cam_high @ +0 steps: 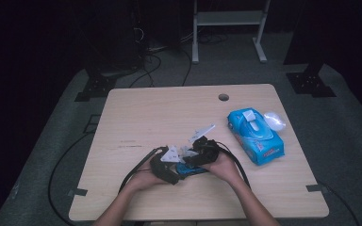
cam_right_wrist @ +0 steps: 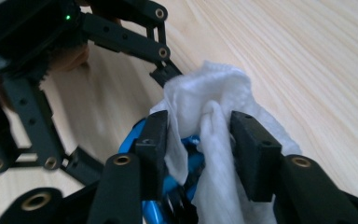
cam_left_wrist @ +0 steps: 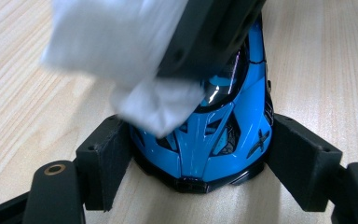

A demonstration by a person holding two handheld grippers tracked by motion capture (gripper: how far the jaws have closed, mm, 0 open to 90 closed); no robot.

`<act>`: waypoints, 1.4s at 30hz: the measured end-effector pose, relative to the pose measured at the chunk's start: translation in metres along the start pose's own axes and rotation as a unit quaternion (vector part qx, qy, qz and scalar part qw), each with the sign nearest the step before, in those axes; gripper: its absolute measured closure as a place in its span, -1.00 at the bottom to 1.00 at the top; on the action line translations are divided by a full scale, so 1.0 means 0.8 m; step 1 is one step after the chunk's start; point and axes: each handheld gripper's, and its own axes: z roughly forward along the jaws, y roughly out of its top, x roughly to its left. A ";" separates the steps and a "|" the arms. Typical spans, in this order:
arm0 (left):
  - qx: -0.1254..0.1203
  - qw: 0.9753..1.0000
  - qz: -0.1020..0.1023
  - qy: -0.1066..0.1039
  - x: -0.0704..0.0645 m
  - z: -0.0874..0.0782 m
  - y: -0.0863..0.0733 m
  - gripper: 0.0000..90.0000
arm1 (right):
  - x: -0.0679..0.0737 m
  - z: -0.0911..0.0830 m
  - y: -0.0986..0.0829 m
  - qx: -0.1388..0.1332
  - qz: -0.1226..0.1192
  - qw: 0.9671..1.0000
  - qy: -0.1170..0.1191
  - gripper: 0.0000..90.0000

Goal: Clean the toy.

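Up close, the right gripper has its two black jaws pinched shut on a bunched white wet wipe, which spills out past both pads. Directly under that wad, touching it, sits a glossy blue toy sports car with black trim. The left gripper straddles the car's nose, one black pad against each flank, jaws only part-way closed and gripping the car to steady it on the wood.

From the left gripper view the car's long axis runs straight away from the left gripper, nose towards the camera, roof and windscreen farther off beneath the wipe. The right gripper comes in from the far end and above, so the wipe lies over the bonnet and windscreen; any wiping stroke would likely run along that axis, towards or away from the left gripper. The right gripper's view is blurred at its edges, so exactly where the wipe meets the car is hard to tell.

Seen from the high view, both hands meet near the middle of the front edge of the pale wooden table, the left hand and right hand close together around the car. Well apart, near the right edge, lies a blue soft pack of wet wipes with its lid flipped open.
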 end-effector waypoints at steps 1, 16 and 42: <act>0.000 1.000 0.000 0.000 0.000 0.000 0.000 -0.44 | 0.002 0.003 0.001 -0.002 -0.005 1.000 -0.007 0.33; -0.002 1.000 -0.003 0.000 0.000 0.001 0.000 -0.44 | -0.019 -0.024 -0.025 0.007 -0.003 0.997 -0.074 0.86; -0.002 1.000 -0.004 0.002 0.000 0.000 -0.001 -0.44 | -0.028 -0.042 -0.044 -0.005 0.017 0.999 -0.050 0.86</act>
